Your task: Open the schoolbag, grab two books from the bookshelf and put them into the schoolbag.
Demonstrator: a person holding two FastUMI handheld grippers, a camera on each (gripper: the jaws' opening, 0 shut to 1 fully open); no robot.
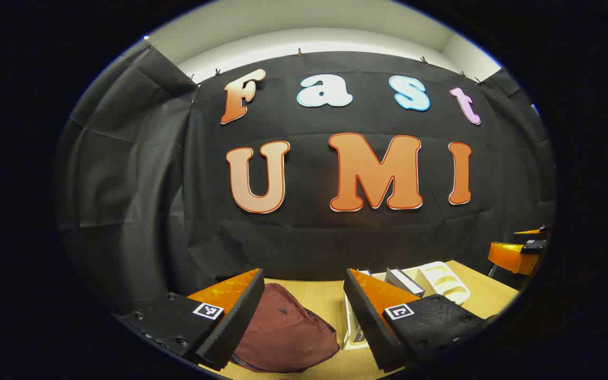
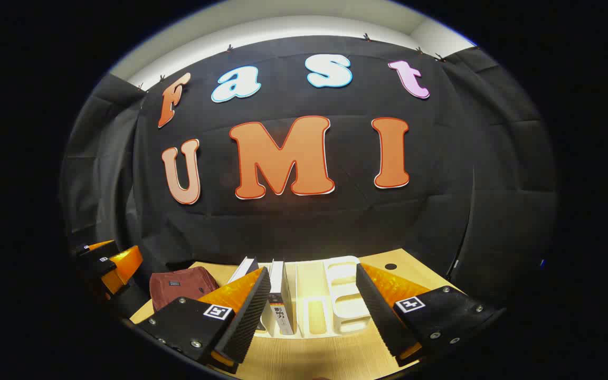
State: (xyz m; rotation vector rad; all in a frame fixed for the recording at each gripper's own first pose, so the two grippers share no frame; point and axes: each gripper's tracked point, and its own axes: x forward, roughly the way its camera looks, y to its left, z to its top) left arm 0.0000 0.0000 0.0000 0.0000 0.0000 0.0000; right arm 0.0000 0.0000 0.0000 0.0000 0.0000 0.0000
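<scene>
Two books (image 2: 275,295) we count upright in the white bookshelf (image 2: 335,301), standing in its left-hand slots as the right gripper view frames it, one leaning slightly toward the other; the rest of the rack's compartments sit to their right. In the left gripper view we see the same rack at the right side of the table, with one book (image 1: 404,281) showing above a fingertip. One schoolbag (image 1: 283,332), dark red, soft and slumped, we record lying on the wooden table (image 1: 325,301) to the left of the bookshelf and a little apart from it; whether its zip is done up we cannot tell. In the right gripper view we note it again (image 2: 181,285) at the table's left end, near the books.

Left gripper (image 1: 304,311): we find its fingers spread wide, nothing between them, held above the table with the schoolbag showing in the gap. We also see it at the left edge of the right gripper view (image 2: 108,264), near the bag.

Right gripper (image 2: 312,311): we find its fingers likewise set wide apart and holding nothing, aimed at the bookshelf, with the books just beside its left finger in its own view. Part of it appears at the right edge of the left gripper view (image 1: 520,250).

Behind the table we list a black cloth wall (image 2: 309,221).
</scene>
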